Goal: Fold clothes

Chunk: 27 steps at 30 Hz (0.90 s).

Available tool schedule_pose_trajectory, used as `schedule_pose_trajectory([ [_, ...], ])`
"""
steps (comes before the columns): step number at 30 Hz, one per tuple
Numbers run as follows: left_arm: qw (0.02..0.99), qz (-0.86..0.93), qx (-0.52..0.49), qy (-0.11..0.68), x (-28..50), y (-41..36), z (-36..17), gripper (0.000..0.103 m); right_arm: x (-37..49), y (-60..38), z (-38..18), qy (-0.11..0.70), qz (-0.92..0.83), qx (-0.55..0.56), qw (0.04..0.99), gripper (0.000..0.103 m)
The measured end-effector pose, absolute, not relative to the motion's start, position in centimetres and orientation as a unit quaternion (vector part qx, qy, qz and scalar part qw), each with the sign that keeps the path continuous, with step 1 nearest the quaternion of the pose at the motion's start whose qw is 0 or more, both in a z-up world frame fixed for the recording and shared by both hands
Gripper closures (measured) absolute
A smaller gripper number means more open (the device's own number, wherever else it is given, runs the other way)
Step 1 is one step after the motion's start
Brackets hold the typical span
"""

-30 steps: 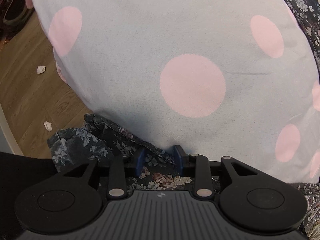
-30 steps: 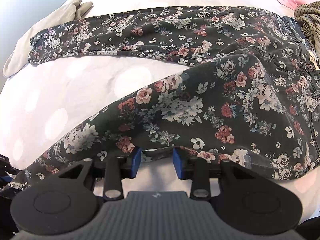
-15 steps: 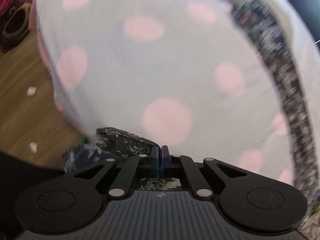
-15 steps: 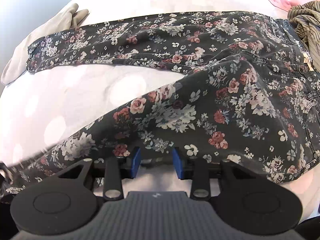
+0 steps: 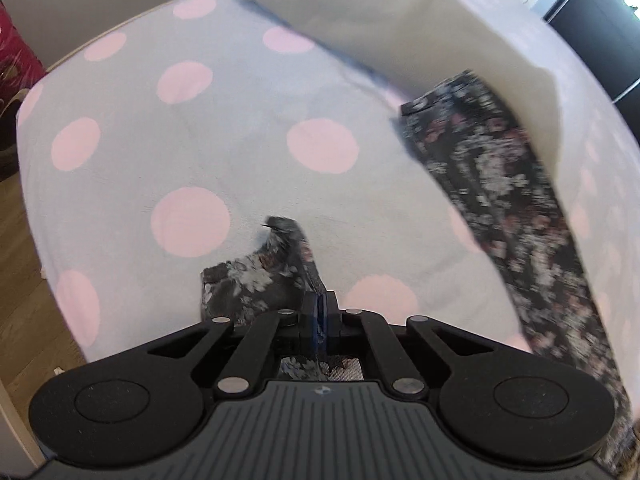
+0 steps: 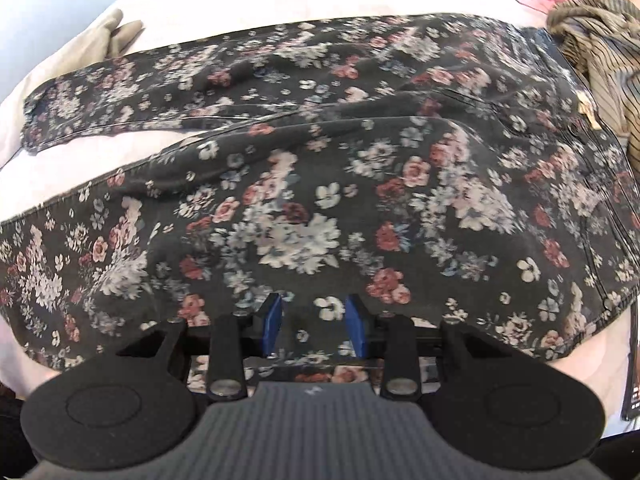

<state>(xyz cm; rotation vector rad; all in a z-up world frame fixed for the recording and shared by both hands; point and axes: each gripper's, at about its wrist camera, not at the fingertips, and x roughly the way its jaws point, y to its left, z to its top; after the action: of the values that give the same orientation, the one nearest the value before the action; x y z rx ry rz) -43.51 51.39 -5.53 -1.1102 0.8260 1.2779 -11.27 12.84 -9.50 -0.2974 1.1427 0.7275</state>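
Left wrist view: the left gripper (image 5: 320,312) is squeezed tight on the hem of one leg of the flowery trousers (image 5: 256,280), low in the middle of the frame. The other leg runs down the right side over the spotty bed sheet (image 5: 192,128). In the right wrist view, the right gripper (image 6: 314,322) is half open over the trousers, low in the middle, gripping nothing. I think the cloth is soft and floppy, a bit heavy, so hems and seams are best to grab.
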Motion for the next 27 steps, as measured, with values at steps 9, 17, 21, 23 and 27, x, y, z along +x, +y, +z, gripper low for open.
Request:
schedule_pose_trajectory([
  [9, 0.636, 0.577, -0.34, 0.383, -41.9, 51.7, -6.0, 0.088, -9.9, 12.3, -11.0, 0.547, 0.31, -0.134, 0.766, 0.065],
  [17, 0.619, 0.578, -0.337, 0.41, -45.1, 51.8, -9.5, 0.085, -10.4, 13.5, -11.4, 0.545, 0.33, -0.145, 0.757, 0.064],
  [21, 0.62, 0.561, -0.357, 0.418, -45.9, 51.2, -11.6, 0.083, -10.3, 13.8, -11.5, 0.547, 0.329, -0.142, 0.756, 0.064],
  [23, 0.627, 0.553, -0.349, 0.423, -45.5, 50.9, -11.8, 0.08, -10.3, 13.9, -11.6, 0.548, 0.328, -0.142, 0.756, 0.064],
  [27, 0.632, 0.532, -0.339, 0.45, -44.3, 50.4, -12.4, 0.076, -10.3, 14.1, -11.8, 0.548, 0.326, -0.146, 0.756, 0.064],
])
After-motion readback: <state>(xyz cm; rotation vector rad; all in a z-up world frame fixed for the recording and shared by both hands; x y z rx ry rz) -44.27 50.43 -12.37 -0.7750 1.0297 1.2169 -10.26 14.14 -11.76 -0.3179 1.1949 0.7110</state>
